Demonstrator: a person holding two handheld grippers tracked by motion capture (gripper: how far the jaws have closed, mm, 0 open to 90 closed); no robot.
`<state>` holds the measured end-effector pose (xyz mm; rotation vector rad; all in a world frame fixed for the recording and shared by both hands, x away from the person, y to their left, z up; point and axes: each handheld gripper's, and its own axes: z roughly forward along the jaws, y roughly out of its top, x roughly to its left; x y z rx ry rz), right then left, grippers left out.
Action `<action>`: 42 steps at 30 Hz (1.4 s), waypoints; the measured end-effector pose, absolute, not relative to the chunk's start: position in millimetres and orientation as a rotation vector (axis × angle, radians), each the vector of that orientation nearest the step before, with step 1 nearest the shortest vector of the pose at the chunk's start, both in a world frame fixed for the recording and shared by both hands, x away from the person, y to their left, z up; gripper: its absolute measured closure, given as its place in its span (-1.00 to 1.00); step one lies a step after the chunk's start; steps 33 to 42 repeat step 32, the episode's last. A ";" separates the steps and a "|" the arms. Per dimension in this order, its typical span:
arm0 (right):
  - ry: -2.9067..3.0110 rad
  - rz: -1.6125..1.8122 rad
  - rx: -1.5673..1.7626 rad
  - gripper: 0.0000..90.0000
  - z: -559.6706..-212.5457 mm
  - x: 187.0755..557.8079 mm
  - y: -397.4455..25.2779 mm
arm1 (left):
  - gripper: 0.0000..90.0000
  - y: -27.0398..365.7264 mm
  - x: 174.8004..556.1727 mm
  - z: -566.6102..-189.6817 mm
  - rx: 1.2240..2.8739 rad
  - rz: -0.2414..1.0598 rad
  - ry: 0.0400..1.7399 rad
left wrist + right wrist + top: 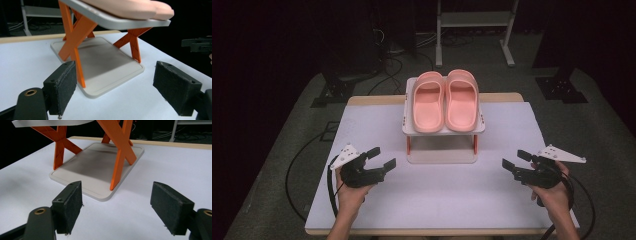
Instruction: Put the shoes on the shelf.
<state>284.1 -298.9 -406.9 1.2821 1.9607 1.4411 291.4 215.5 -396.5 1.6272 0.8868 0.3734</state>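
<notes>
Slippers: pink pair (445, 101) on the two-tier rack's top shelf (408, 127), table centre, long axes running 6 to 12 o'clock.
Left gripper (381, 159): jaws spread, empty; rack at its 1 o'clock.
Right gripper (517, 160): jaws spread, empty; rack at its 10 o'clock.
Nearer hand: neither, judged about equal.
Writing: none legible.

No lettering, label, brand or number can be read anywhere here, not on any surface in these three views.
</notes>
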 end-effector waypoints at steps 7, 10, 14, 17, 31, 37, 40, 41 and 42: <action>1.948 1.439 1.296 -0.47 -417.4 275.6 -304.0 | -0.61 219.7 283.7 -411.1 1.626 0.376 0.917; 1.941 1.442 1.313 -0.48 -423.4 271.8 -306.4 | -0.62 220.5 281.0 -416.9 1.631 0.382 0.929; 1.938 1.436 1.329 -0.49 -431.3 267.1 -308.8 | -0.63 220.5 278.5 -425.6 1.631 0.379 0.939; 1.934 1.433 1.338 -0.49 -436.6 263.5 -310.5 | -0.64 220.9 276.5 -430.5 1.635 0.376 0.944; 1.893 1.478 1.404 -0.50 -464.6 249.9 -322.1 | -0.68 226.7 277.3 -454.1 1.617 0.324 0.997; 1.907 1.461 1.399 -0.50 -466.4 249.8 -323.9 | -0.69 229.1 277.8 -454.5 1.616 0.329 1.004; 1.907 1.461 1.399 -0.50 -466.4 249.8 -323.9 | -0.69 229.1 277.8 -454.5 1.616 0.329 1.004; 1.907 1.461 1.399 -0.50 -466.4 249.8 -323.9 | -0.69 229.1 277.8 -454.5 1.616 0.329 1.004; 1.907 1.461 1.399 -0.50 -466.4 249.8 -323.9 | -0.69 229.1 277.8 -454.5 1.616 0.329 1.004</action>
